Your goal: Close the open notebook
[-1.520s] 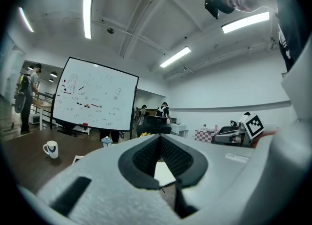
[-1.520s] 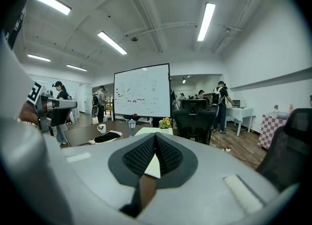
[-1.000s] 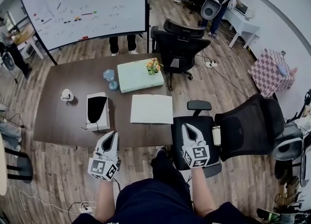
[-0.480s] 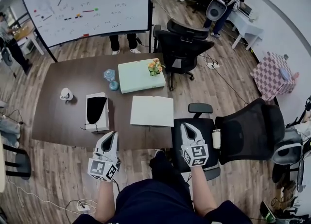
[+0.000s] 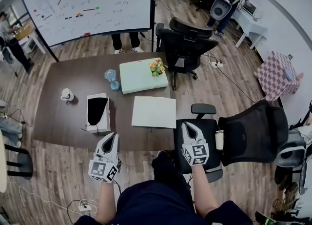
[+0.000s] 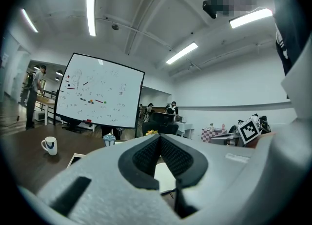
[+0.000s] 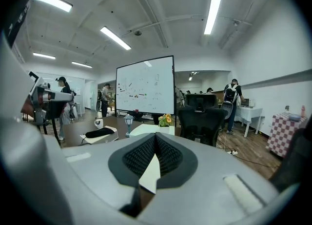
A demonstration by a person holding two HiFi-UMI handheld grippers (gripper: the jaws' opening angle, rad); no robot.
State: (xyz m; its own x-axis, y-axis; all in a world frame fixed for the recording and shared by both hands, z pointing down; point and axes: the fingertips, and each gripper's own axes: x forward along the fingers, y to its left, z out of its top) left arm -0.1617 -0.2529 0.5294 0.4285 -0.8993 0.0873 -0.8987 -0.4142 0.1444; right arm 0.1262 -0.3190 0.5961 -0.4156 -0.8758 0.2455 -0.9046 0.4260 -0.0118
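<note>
The open notebook lies flat with white pages up near the front edge of the dark brown table. My left gripper hovers at the table's front edge, left of the notebook, jaws shut and empty. Off the table's right corner, over a black chair seat, my right gripper is also shut and empty. In the left gripper view the left gripper has its pads together, with the notebook showing beyond. The right gripper is likewise pressed shut, with the notebook beyond it.
Behind the notebook are a pale green box with flowers and a small blue lantern. A white box with a black item and a white mug sit to the left. Black office chairs and a whiteboard surround the table.
The head view has drifted slightly; both grippers stay shut in nearly the same place and the notebook has not moved.
</note>
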